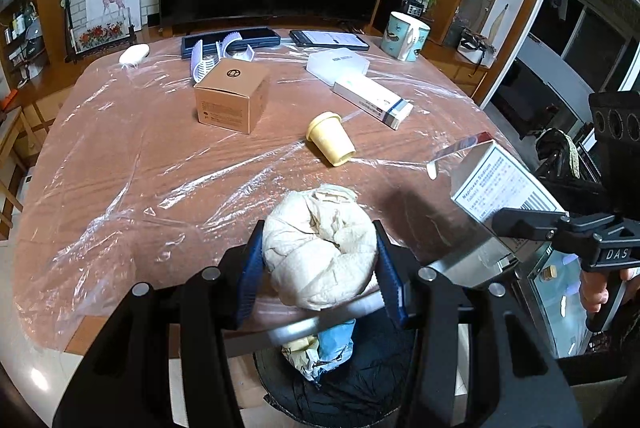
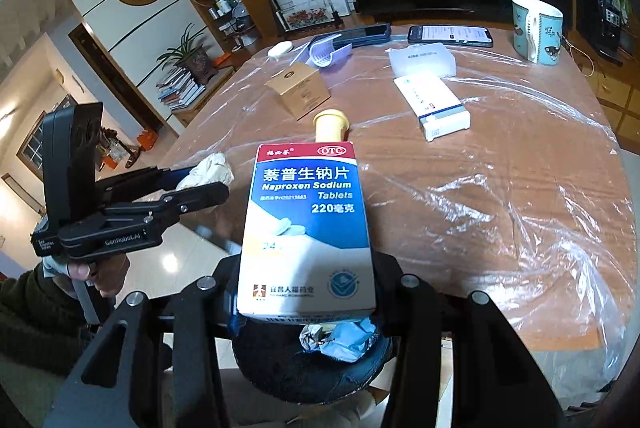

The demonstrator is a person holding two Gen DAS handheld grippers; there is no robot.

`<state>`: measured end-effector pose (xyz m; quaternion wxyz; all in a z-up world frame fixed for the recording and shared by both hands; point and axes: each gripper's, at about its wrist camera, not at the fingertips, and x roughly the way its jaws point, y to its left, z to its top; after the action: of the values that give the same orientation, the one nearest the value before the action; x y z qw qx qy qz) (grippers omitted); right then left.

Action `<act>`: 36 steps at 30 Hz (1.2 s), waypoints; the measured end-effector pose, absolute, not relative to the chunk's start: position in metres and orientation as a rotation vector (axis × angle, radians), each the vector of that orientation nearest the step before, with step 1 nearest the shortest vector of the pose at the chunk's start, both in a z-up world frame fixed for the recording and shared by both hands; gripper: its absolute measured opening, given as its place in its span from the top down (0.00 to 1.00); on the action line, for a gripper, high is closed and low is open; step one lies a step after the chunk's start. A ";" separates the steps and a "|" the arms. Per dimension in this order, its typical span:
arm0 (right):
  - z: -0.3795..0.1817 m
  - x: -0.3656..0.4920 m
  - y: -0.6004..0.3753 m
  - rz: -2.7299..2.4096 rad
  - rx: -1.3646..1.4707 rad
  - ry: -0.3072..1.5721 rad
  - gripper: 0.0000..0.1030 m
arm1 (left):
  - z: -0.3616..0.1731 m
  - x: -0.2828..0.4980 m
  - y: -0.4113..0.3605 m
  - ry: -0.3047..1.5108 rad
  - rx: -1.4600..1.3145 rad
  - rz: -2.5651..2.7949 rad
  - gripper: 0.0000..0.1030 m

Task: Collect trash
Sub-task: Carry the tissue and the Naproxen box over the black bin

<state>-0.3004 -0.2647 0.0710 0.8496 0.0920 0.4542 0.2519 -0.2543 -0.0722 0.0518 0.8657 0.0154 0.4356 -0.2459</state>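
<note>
L tongs (image 1: 320, 260) clamp a paper wad (image 1: 320, 248), R tongs (image 2: 306, 308) clamp a naproxen box (image 2: 306, 224); I've got both over the desk (image 1: 120, 156) edge, black bin (image 1: 344, 384) right below. Risk: box is long, could clip the rim or land outside if I release off-centre; wad may snag on pads.
</note>
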 end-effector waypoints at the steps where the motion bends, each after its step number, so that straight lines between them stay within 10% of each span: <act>1: 0.071 -0.302 -0.264 0.534 0.191 0.958 0.56 | 0.052 -0.256 -0.072 0.912 0.034 -0.517 0.50; 36: 0.041 -0.349 -0.247 0.663 0.097 1.087 0.56 | 0.034 -0.322 -0.080 0.998 0.123 -0.594 0.50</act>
<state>-0.3493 -0.2472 0.0406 0.8030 0.0451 0.5075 0.3093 -0.3218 -0.0798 0.0340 0.8342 0.0581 0.4711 -0.2805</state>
